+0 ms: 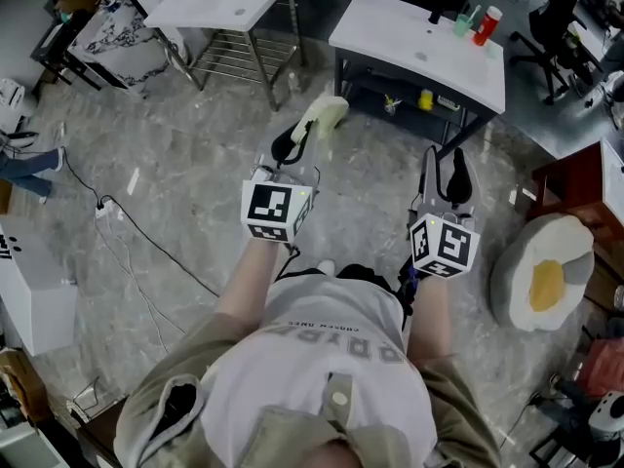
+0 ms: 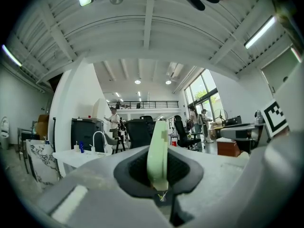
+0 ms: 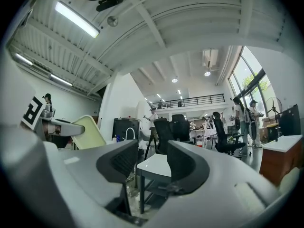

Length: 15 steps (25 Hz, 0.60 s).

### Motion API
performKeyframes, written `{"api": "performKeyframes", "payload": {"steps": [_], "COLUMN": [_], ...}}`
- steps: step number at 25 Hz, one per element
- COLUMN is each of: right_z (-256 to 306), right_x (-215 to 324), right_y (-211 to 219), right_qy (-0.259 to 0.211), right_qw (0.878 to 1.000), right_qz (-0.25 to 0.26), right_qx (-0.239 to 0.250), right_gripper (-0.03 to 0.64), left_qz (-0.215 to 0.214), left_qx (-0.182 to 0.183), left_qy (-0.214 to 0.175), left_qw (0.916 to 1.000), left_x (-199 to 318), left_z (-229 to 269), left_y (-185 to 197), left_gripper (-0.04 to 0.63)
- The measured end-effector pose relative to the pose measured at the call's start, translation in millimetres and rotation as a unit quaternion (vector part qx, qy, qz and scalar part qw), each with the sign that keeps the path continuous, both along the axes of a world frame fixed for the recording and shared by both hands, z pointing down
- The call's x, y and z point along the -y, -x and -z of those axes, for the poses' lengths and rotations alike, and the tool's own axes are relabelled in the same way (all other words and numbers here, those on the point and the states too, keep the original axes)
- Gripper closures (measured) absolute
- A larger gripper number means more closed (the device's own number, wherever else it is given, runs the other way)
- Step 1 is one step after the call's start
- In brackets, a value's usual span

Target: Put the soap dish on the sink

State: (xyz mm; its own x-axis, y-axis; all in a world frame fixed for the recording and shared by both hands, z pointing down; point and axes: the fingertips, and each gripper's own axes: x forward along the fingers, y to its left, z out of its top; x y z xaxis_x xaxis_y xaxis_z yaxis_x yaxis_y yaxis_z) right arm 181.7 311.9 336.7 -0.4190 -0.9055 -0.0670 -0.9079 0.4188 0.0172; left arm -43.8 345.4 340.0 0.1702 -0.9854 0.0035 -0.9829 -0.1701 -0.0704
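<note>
Two risks stood out: the soap dish (image 2: 157,155), pinched edge-on by its lower rim in the closed fingers of the left gripper (image 1: 295,144), could pivot or slip while well short of the sink worktop (image 1: 234,3). Its long axis ran forward and, it seemed, upward. The right gripper (image 3: 151,161) had its fingers wide apart and empty.

There are two grippers (image 1: 305,133) (image 1: 444,164), one soap dish (image 1: 327,113) and one egg cushion (image 1: 546,273). Two tables (image 1: 229,6) (image 1: 409,42) stand beyond the dish, two bottles (image 1: 464,19) (image 1: 486,25) on one.
</note>
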Motion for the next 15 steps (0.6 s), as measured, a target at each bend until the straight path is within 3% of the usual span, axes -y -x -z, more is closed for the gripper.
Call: {"api": "performKeyframes", "payload": {"steps": [15], "right_z": [-18.0], "right_x": [68.1], "right_y": [23.9], "right_qy": [0.027], "right_qw": [1.0], "right_qz": [-0.011], "right_qx": [-0.012], "right_gripper": [0.422], "left_qz": [-0.013], "left_qx": [-0.011], "left_qy": [0.027], "left_qw": [0.9995], "left_x": [69.6], "left_z": [-21.0], "left_y": [25.8], "left_gripper": [0.569]}}
